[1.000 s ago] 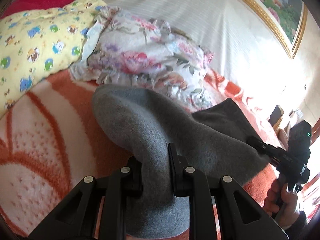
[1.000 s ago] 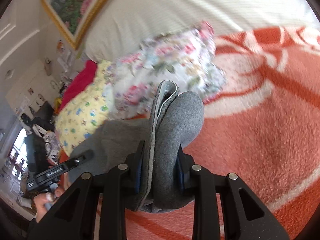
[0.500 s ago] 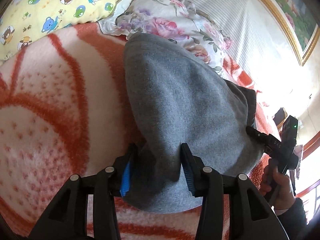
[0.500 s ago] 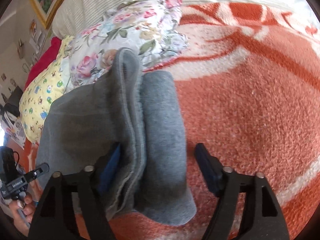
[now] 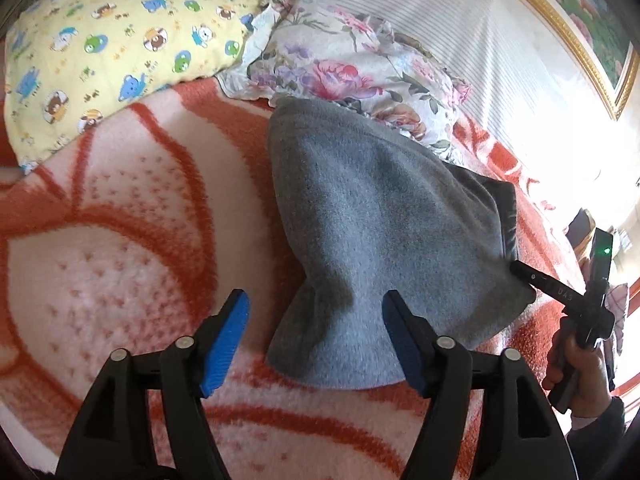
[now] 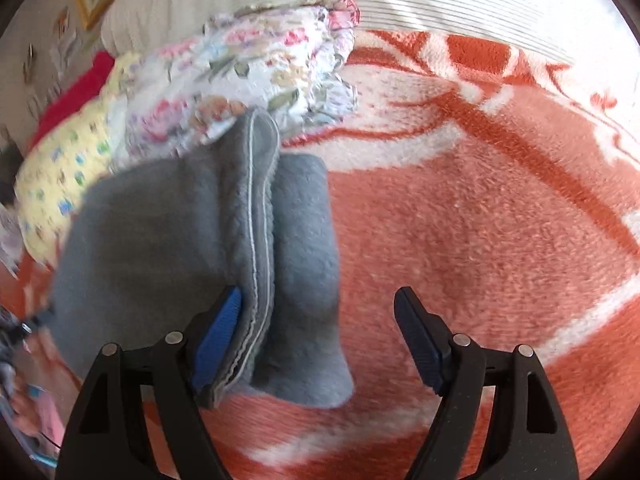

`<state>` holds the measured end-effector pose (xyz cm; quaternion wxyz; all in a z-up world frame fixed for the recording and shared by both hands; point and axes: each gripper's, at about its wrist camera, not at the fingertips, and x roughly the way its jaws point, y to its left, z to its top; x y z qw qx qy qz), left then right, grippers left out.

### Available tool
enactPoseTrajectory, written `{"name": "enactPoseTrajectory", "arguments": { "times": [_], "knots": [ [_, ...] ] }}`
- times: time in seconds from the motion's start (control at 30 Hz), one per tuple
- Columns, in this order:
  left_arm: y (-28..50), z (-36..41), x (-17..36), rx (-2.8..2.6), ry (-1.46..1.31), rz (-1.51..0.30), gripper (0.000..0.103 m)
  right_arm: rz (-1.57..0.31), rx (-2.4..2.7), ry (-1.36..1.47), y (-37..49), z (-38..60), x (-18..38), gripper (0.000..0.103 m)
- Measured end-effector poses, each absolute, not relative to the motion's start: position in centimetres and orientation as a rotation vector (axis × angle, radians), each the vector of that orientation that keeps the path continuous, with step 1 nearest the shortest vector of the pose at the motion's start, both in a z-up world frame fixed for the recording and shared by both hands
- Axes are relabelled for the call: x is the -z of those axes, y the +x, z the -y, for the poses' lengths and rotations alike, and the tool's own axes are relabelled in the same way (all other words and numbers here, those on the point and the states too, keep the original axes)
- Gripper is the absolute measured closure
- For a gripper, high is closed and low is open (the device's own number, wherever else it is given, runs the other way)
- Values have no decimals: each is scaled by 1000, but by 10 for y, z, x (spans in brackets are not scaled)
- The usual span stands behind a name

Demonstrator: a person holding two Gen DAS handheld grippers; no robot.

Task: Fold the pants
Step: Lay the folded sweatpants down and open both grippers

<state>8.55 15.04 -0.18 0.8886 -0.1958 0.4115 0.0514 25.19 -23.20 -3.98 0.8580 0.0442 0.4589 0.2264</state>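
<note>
The right gripper (image 6: pixel 318 332) hangs over the bed with its jaws spread wide, gripping nothing. The grey pants (image 6: pixel 200 248) lie folded on the orange and white blanket (image 6: pixel 480 220); their stitched edge runs up from beside the left pad (image 6: pixel 218 334) (it may touch the cloth, hard to tell). The right pad (image 6: pixel 418 342) is over bare blanket. Far left lie a floral pillow (image 6: pixel 260 68) and a yellow one (image 6: pixel 68 160).
</note>
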Motion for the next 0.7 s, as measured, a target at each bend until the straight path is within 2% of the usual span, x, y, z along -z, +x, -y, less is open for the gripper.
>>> {"name": "enactPoseTrajectory", "arguments": {
  "times": [0.3, 0.53, 0.7],
  "knots": [
    [74, -126, -17, -112, -313, -837, 26, -907, -513, 187, 229, 243, 9, 24],
    [65, -112, -21, -105, -284, -834, 23, -863, -588, 176, 207, 237, -16, 16],
    [60, -106, -24, -111, -276, -830, 23, -847, -616, 169, 197, 236, -24, 15]
  ]
}}
